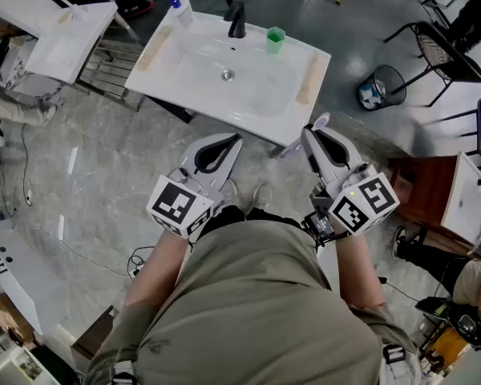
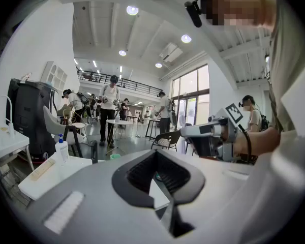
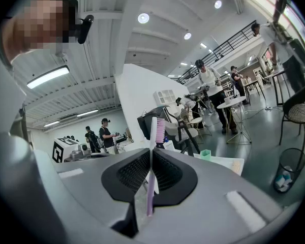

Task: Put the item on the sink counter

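The white sink counter (image 1: 224, 112) stands ahead of me on the floor, with a black faucet (image 1: 236, 18), a green cup (image 1: 275, 40) and a blue-capped bottle (image 1: 180, 10) along its back edge. My right gripper (image 1: 314, 131) hovers just short of the counter's front right edge, shut on a pink toothbrush (image 3: 150, 187) that stands upright between the jaws, bristles on top. My left gripper (image 1: 228, 143) is held level beside it, in front of the counter's near edge, jaws shut with nothing in them. In the left gripper view the counter (image 2: 51, 179) and bottle (image 2: 62, 147) lie low at the left.
A second white basin (image 1: 68, 38) stands at the far left. A wire wastebasket (image 1: 381, 87) and a black chair (image 1: 437, 50) are to the right, a brown cabinet (image 1: 429, 195) nearer right. Pale strips (image 1: 309, 79) lie on both counter sides. Several people stand in the hall behind.
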A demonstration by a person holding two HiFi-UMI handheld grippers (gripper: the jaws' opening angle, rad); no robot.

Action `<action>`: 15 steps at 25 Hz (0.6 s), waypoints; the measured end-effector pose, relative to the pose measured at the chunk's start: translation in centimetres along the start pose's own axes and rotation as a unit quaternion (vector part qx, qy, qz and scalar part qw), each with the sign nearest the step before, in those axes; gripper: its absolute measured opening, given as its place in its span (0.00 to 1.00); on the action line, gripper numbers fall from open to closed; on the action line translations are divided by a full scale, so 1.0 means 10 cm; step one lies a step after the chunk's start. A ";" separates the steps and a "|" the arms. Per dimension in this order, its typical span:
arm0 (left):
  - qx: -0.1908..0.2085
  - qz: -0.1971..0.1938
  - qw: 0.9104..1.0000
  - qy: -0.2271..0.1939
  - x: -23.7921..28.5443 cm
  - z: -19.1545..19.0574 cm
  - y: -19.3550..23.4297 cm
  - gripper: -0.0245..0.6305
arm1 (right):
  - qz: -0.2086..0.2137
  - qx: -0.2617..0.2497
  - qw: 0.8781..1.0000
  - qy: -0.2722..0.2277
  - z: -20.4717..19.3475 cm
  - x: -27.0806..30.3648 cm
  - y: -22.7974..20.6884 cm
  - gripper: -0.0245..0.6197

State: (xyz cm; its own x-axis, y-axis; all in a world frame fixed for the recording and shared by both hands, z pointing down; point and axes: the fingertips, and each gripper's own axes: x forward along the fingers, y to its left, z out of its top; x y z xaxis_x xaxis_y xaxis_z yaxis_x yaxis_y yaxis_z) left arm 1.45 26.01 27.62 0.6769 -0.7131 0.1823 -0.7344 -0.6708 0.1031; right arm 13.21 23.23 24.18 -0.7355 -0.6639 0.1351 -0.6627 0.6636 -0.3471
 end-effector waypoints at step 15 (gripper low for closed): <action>-0.010 0.007 1.000 0.003 0.04 -0.05 0.04 0.04 | 0.005 0.012 1.000 -0.002 -0.01 0.06 -0.04 0.08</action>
State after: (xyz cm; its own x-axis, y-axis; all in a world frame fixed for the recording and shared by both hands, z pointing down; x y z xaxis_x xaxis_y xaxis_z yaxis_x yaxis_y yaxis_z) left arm 1.39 25.52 28.22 0.6656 -0.7219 0.1892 -0.7453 -0.6558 0.1200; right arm 13.05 22.58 24.49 -0.7419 -0.6581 0.1286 -0.6515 0.6622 -0.3701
